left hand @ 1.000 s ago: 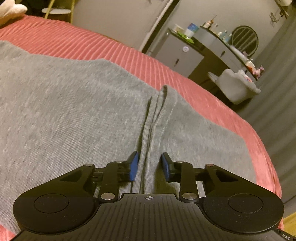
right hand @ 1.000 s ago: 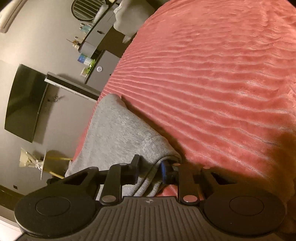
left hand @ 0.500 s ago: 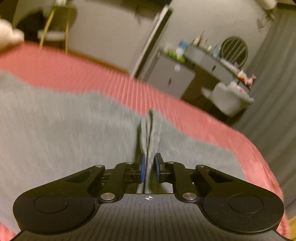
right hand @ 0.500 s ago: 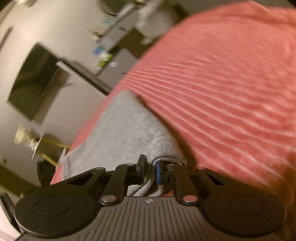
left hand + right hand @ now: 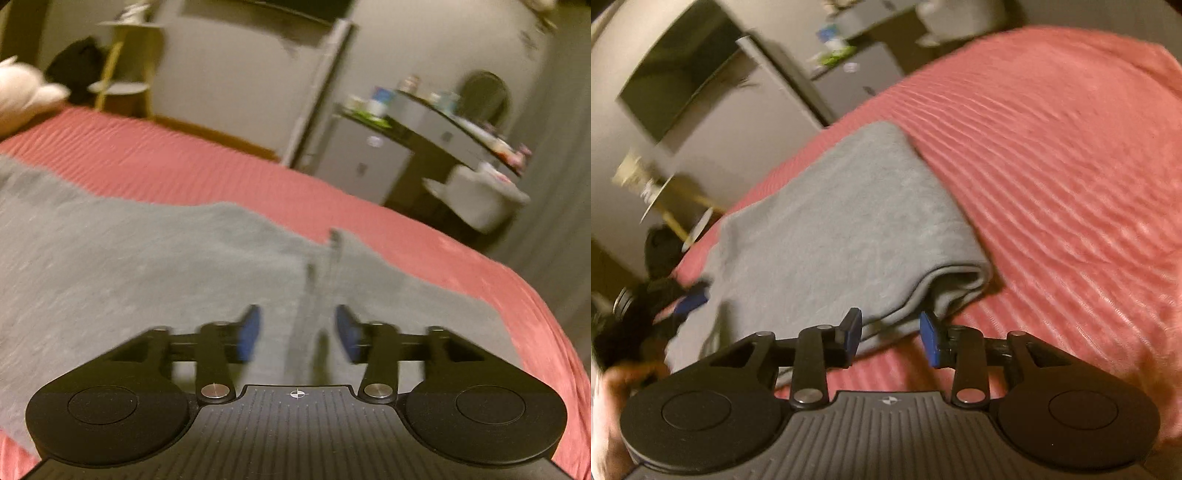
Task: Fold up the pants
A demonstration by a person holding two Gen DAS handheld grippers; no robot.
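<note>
Grey pants (image 5: 147,258) lie folded flat on a red ribbed bedspread (image 5: 221,166). In the left wrist view my left gripper (image 5: 297,334) is open, its blue pads either side of a raised seam fold, holding nothing. In the right wrist view the pants (image 5: 842,221) show a folded, layered edge at the near right corner. My right gripper (image 5: 890,334) is open just in front of that edge, empty. The left gripper (image 5: 665,306) and a hand show at the left edge of the right wrist view.
The bedspread (image 5: 1052,166) stretches to the right of the pants. Beyond the bed stand a grey cabinet (image 5: 362,158), a cluttered dark desk (image 5: 443,122), a grey chair (image 5: 480,199) and a yellow-legged side table (image 5: 125,85). A white pillow (image 5: 22,96) lies at far left.
Both grippers were shut on the pants half a second ago and have opened, letting the cloth go. Both have pulled back a little; the pants now lie flat on the bed.
</note>
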